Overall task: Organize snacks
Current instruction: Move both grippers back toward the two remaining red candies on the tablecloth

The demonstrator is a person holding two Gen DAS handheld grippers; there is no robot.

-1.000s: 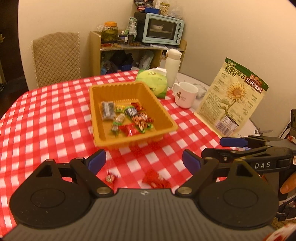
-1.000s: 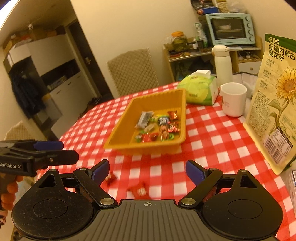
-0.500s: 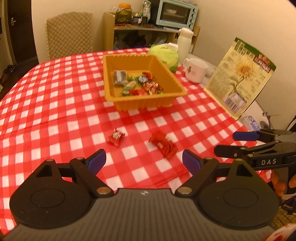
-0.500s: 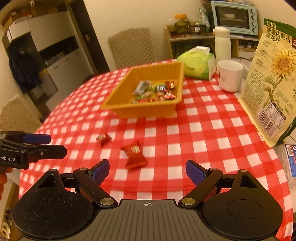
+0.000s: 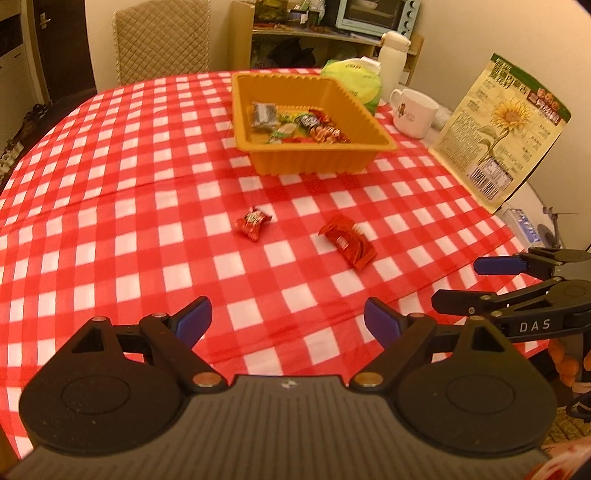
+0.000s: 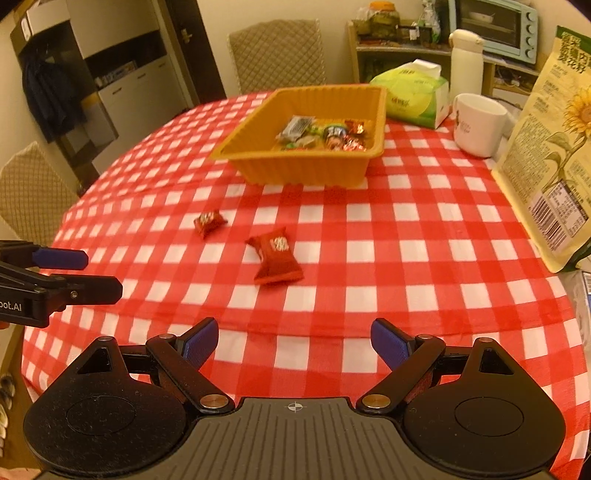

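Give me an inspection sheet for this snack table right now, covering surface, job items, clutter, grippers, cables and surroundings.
Surface: red-and-white checked tablecloth, flat.
Job's things: orange tray holding several wrapped snacks; small red candy and larger red packet lying loose on the cloth, apart from each other, in front of the tray.
Clutter: sunflower seed bag standing upright, white mug, green tissue pack, white bottle.
Grippers: left gripper open, empty; right gripper open, empty; both over the near edge of the table.
Cables: nothing seen.
Surroundings: quilted chairs, shelf with toaster oven, dark door.
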